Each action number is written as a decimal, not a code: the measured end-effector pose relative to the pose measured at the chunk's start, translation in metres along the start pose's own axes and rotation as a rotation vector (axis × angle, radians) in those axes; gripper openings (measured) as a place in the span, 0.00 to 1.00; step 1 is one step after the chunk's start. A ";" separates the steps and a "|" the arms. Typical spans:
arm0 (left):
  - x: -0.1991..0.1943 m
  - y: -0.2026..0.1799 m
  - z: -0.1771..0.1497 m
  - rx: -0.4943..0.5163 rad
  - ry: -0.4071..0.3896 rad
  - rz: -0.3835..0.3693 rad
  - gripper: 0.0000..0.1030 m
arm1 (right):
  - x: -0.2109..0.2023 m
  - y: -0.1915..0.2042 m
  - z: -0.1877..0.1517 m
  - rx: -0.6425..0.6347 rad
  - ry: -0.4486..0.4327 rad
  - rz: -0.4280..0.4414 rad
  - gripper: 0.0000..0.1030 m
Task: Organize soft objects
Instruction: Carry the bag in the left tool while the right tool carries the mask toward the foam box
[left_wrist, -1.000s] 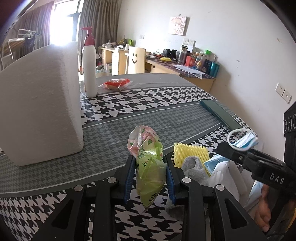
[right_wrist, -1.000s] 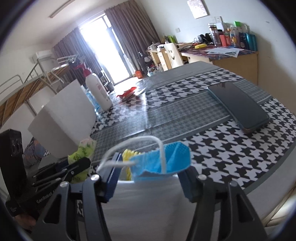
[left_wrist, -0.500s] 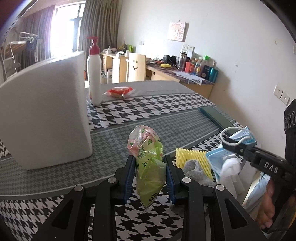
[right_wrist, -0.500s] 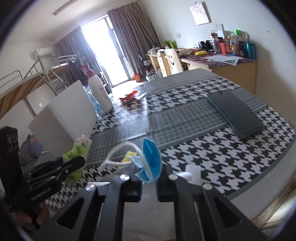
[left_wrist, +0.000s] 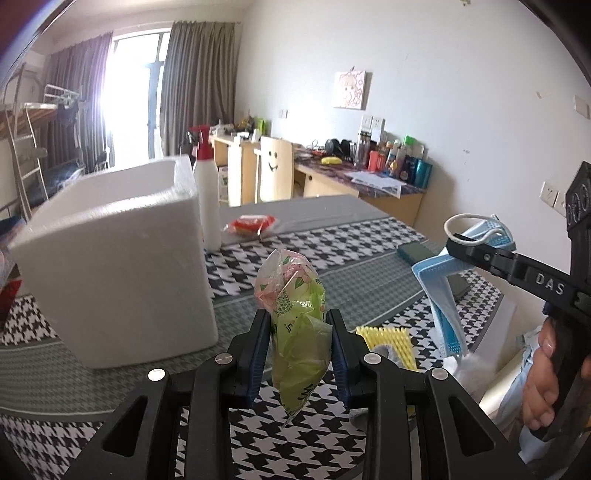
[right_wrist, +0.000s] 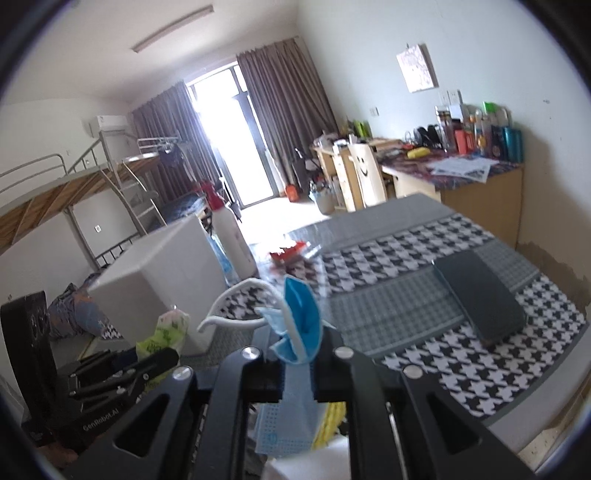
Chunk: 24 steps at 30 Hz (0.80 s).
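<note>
My left gripper (left_wrist: 298, 345) is shut on a green and pink plastic tissue pack (left_wrist: 295, 325) and holds it above the houndstooth table (left_wrist: 369, 236). My right gripper (right_wrist: 298, 363) is shut on a blue face mask (right_wrist: 297, 325) with white ear loops, lifted above the table's near right side; the mask also shows hanging from it in the left wrist view (left_wrist: 441, 295). A white foam box (left_wrist: 118, 266), open at the top, stands to the left of both grippers. A yellow foam net (left_wrist: 388, 338) and a grey soft item (left_wrist: 384, 350) lie below the grippers.
A white pump bottle (left_wrist: 207, 199) with a red top stands behind the foam box. A red snack packet (left_wrist: 251, 225) lies at the far side. A dark green flat case (right_wrist: 480, 299) lies at the right. The table edge is near on the right.
Both grippers have risen with their loads. The right gripper closed on the mask and lifted it off the pile. The foam box's open top has come into view.
</note>
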<state>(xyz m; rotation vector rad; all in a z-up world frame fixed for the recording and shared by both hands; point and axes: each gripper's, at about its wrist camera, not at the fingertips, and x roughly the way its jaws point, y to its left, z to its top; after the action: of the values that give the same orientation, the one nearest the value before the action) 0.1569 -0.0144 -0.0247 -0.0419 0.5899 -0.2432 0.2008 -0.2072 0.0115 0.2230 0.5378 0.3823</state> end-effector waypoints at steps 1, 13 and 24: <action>-0.003 0.001 0.001 0.007 -0.010 0.002 0.32 | 0.000 0.002 0.002 -0.003 -0.005 0.001 0.13; -0.028 0.007 0.012 0.038 -0.076 0.021 0.32 | 0.000 0.026 0.014 -0.054 -0.043 0.021 0.13; -0.040 0.010 0.022 0.052 -0.110 0.027 0.32 | 0.001 0.034 0.019 -0.068 -0.064 0.043 0.13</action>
<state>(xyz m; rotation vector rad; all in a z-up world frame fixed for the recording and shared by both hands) 0.1391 0.0041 0.0146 0.0030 0.4738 -0.2288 0.2019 -0.1776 0.0371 0.1810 0.4565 0.4334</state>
